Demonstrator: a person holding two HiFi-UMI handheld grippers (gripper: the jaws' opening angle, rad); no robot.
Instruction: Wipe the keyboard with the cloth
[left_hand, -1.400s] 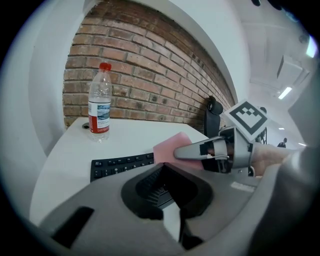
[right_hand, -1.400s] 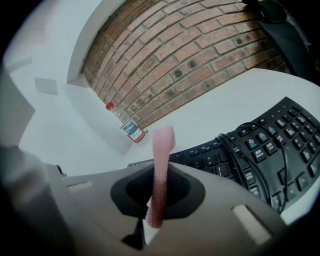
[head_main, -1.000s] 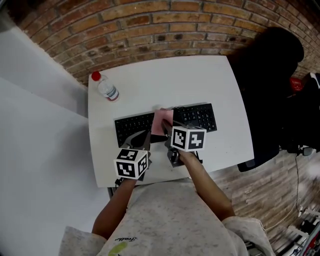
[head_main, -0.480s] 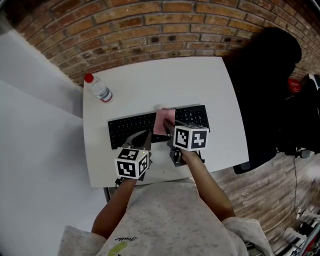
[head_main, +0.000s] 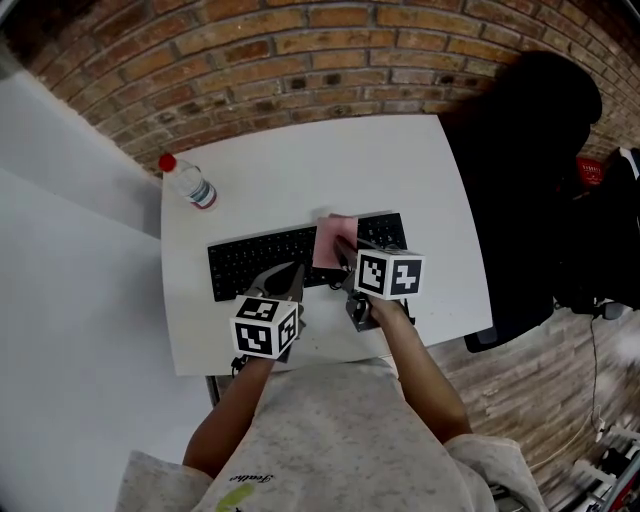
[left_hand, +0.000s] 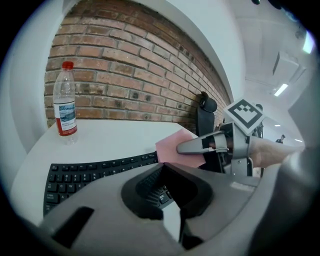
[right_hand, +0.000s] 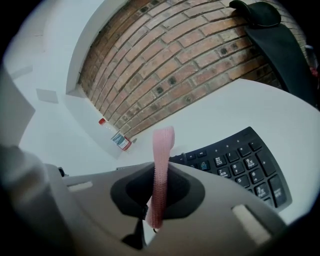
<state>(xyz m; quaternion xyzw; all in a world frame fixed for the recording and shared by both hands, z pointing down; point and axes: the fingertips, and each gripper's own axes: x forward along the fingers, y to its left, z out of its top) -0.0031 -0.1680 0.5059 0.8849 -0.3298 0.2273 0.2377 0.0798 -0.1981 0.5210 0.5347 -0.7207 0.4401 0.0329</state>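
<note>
The left tool (left_hand: 170, 192) hangs low over the keyboard (left_hand: 90, 172), its jaws drawn together with nothing between them; a few keys show through the hollow behind the tips. Just beyond it the right tool (left_hand: 182, 148) pinches a pink cloth (left_hand: 172, 145) at the keyboard's right part. A marker cube (left_hand: 244, 114) rides on that tool. A red-capped bottle (left_hand: 65, 102) stands upright at the far left of the white counter (left_hand: 115, 137), before a brick wall (left_hand: 125, 75).

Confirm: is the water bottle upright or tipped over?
Upright: the bottle stands on the table, its red cap on top.
</note>
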